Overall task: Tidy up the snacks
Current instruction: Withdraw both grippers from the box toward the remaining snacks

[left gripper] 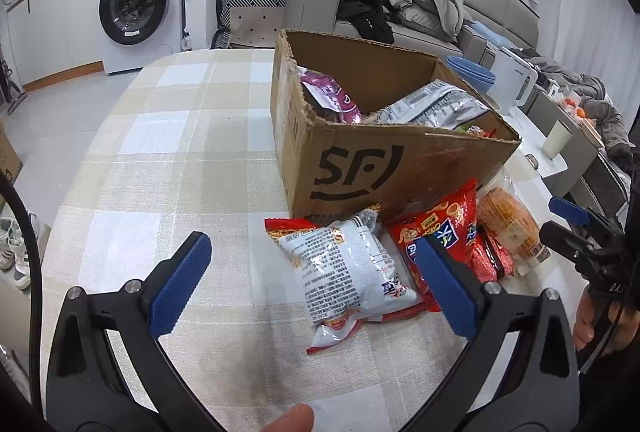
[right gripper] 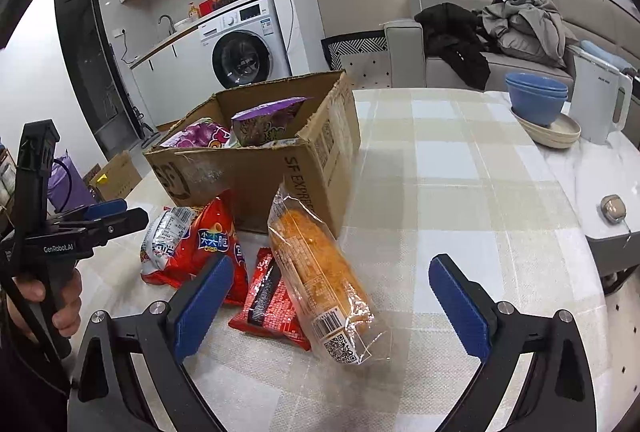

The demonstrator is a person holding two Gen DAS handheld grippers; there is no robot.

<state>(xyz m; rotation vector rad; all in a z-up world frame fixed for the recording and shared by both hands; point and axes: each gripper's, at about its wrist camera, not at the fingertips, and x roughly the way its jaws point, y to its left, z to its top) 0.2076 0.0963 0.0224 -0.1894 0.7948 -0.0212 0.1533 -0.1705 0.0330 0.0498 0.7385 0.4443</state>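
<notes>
An open cardboard box point(left gripper: 400, 168) point(right gripper: 256, 168) stands on the checked tablecloth and holds purple and silver snack bags point(left gripper: 436, 104). In front of it lie a white snack bag point(left gripper: 348, 272) point(right gripper: 164, 236), a red chip bag point(left gripper: 444, 228) point(right gripper: 208, 248), a small red packet point(right gripper: 268, 300) and a clear-wrapped orange bread roll point(left gripper: 508, 220) point(right gripper: 316, 272). My left gripper point(left gripper: 316, 284) is open just above the white bag. My right gripper point(right gripper: 332, 304) is open over the bread roll; it also shows in the left wrist view point(left gripper: 568, 220).
Blue bowls point(right gripper: 536, 96) on a beige plate and a white kettle point(right gripper: 600, 104) stand at the table's far right. A small round object point(right gripper: 612, 208) and a white cup point(left gripper: 558, 138) sit on a side surface. A sofa with clothes point(right gripper: 520, 28) and a washing machine point(left gripper: 136, 4) are behind.
</notes>
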